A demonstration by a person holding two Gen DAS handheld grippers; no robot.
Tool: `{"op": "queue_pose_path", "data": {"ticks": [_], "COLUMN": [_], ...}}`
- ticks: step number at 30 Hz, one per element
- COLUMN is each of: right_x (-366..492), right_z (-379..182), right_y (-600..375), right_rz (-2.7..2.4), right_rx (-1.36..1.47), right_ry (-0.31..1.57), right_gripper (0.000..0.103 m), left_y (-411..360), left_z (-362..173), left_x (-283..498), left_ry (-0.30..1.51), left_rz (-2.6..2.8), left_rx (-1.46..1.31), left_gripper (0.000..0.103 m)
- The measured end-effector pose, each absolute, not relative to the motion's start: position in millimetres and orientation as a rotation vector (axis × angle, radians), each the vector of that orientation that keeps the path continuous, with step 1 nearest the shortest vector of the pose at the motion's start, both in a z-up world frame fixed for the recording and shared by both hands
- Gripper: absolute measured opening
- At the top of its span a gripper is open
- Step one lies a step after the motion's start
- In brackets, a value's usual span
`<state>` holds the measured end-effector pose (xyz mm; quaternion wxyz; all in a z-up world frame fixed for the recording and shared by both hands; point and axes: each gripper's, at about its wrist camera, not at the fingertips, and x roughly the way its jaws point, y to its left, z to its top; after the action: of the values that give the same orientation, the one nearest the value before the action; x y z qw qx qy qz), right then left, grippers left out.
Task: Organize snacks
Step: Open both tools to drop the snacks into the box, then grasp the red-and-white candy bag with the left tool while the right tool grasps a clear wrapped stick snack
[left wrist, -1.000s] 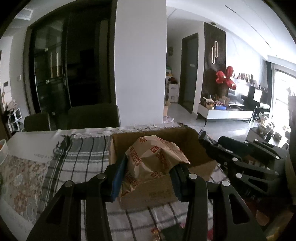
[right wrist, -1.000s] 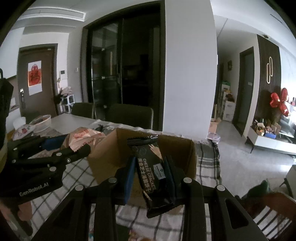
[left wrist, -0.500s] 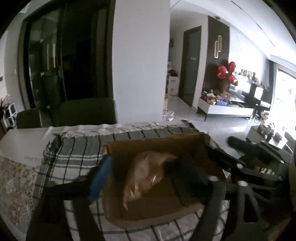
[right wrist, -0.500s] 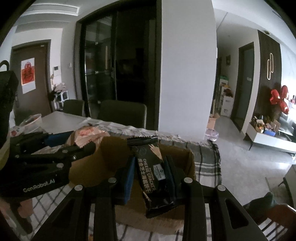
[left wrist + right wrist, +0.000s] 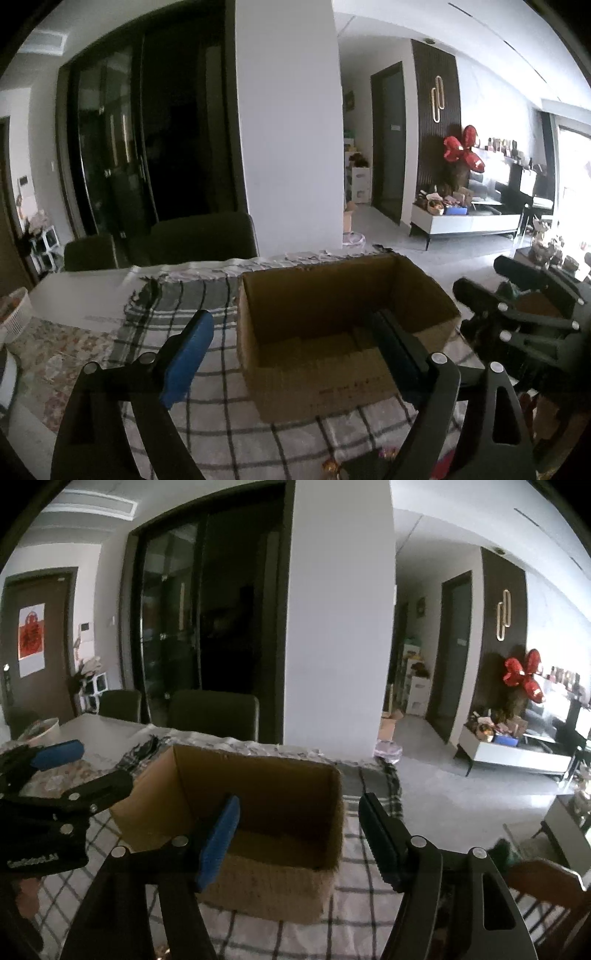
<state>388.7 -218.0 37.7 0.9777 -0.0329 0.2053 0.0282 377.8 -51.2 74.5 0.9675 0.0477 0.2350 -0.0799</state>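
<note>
Grippers L (image 5: pixel 291 332) & R (image 5: pixel 299 812) both spread, empty, over cardboard box (image 5: pixel 325 384).

And both packets are gone from the grips! The left claw (image 5: pixel 291 354), clamped on the tan snack bag a second ago, now gapes wide over the cardboard box (image 5: pixel 332 332) (nothing between its blue pads), and the right claw (image 5: pixel 299 834) has likewise spread apart, its black cracker pack released.
</note>
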Motion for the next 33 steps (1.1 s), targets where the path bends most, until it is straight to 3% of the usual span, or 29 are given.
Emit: {"op": "queue_pose_path", "data": {"ticks": [13,33], "right_x": [308,243], "right_z": [42,-21], "right_y": [-209,-168], "right_rz": [0.064,0.155], "right_rx": [-0.054,-0.192], "right_ry": [0.37,0.518], "right_gripper": [0.068,0.068], "left_y": [-39,-19], "left_z": [76,3], "left_x": [295,220], "left_ry": [0.408,0.591], "left_rz": [-0.15,-0.183], "left_rx": [0.138,0.15], "left_gripper": [0.088,0.085]}}
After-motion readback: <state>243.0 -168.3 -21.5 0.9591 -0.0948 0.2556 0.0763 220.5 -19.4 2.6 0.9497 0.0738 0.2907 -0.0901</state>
